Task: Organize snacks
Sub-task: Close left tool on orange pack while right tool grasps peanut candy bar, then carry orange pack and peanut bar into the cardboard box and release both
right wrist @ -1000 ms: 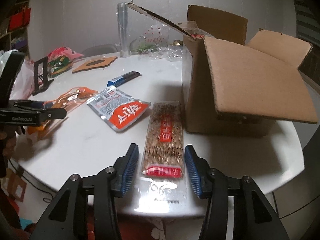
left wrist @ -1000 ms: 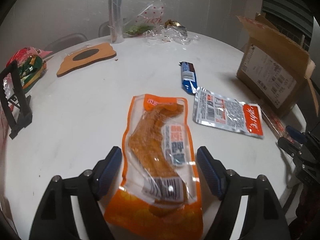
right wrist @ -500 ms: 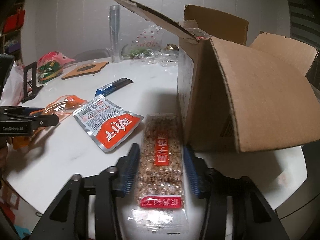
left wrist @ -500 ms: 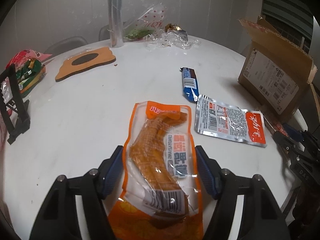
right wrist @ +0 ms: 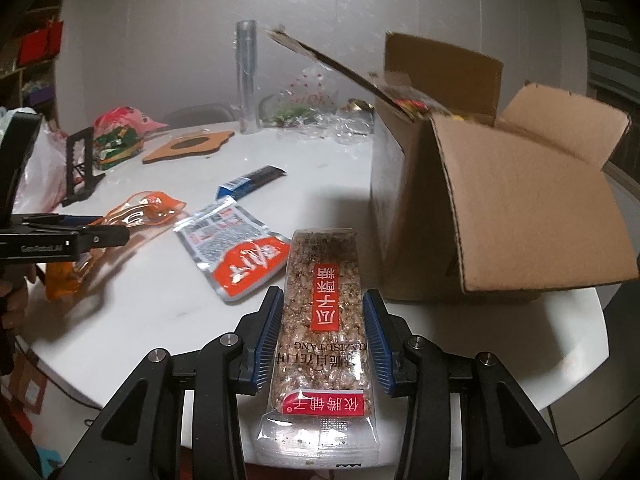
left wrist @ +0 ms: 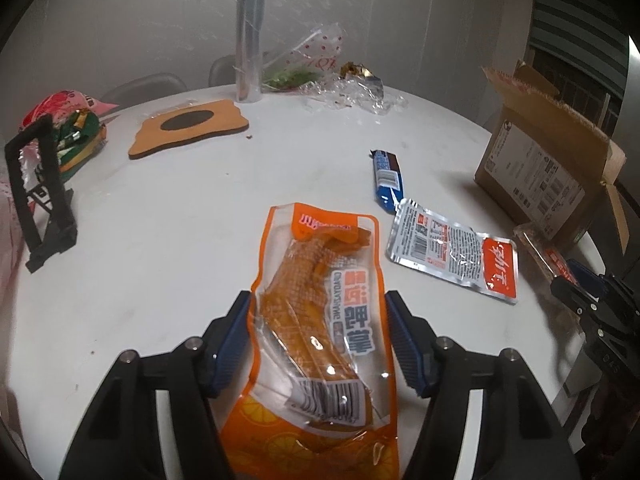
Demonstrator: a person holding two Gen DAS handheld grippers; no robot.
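An orange see-through snack pack [left wrist: 320, 248] lies lengthwise between the blue pads of my left gripper [left wrist: 316, 332]. The jaws are closing, both pads touch its edges and the film buckles. In the right wrist view the left gripper [right wrist: 120, 236] holds that orange pack [right wrist: 144, 212] tilted, far end on the table. My right gripper [right wrist: 322, 328] is shut on a seed brittle bar [right wrist: 324, 280] with a red label, which overhangs the table's near edge. The open cardboard box [right wrist: 480, 208] stands just right of it.
A silver and red pouch [left wrist: 452, 252] and a blue bar [left wrist: 386, 178] lie on the white round table [left wrist: 160, 240] between the grippers. A black stand [left wrist: 40, 192], snack bags [left wrist: 68, 120], a brown mat [left wrist: 188, 128], a clear roll [left wrist: 250, 36] and crumpled plastic [left wrist: 352, 88] sit farther back.
The left jaws have narrowed until the pads meet the orange pack's edges. The right jaws have closed onto the brittle bar and the box looks nearer.
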